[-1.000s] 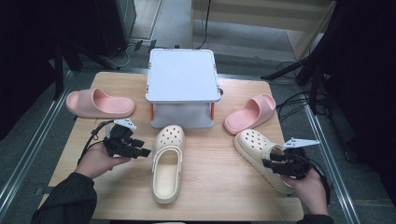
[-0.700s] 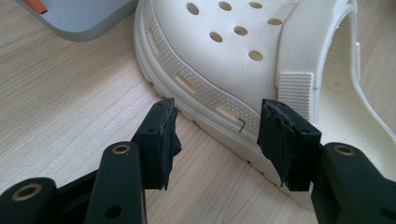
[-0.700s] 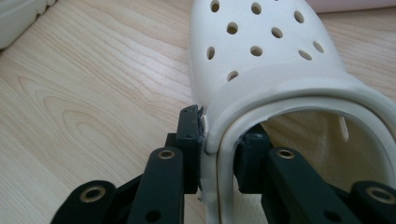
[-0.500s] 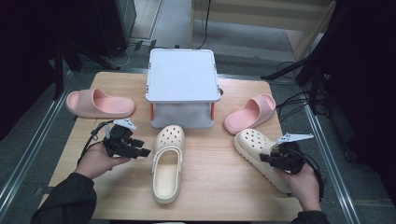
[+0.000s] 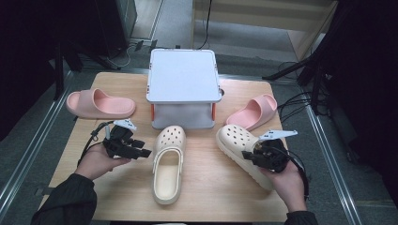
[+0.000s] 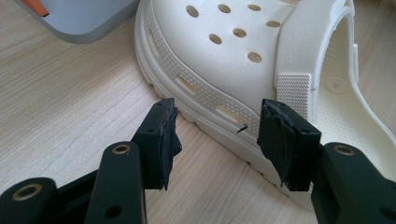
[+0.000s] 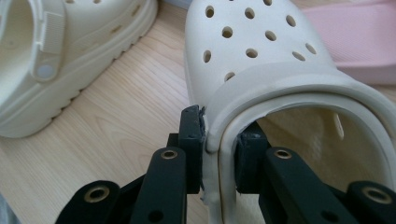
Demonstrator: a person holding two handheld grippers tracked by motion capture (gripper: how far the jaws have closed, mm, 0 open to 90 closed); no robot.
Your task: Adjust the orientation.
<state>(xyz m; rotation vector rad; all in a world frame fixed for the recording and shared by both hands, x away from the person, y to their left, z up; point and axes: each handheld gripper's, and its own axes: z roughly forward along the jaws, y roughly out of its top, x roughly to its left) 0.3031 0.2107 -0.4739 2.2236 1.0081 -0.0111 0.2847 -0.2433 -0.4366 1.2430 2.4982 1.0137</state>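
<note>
The right tongs (image 7: pixel 219 149) pinch the side wall and strap of the right cream clog (image 7: pixel 261 60), which sits right of the grey box (image 5: pixel 184 82) on the counter (image 5: pixel 216 187); their jaws have just been closing on it. The left tongs (image 6: pixel 217 135) hang spread beside the other clog (image 6: pixel 243 51), in front of the box. The step looks like pairing; next, carry the gripped clog toward its mate.

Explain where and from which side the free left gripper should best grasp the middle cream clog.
Probably the side wall of the middle clog at its heel opening, coming from the left gripper side: one jaw inside, one outside. That rim is thin and open-topped, and the right gripper pinches the other clog this way.
</note>
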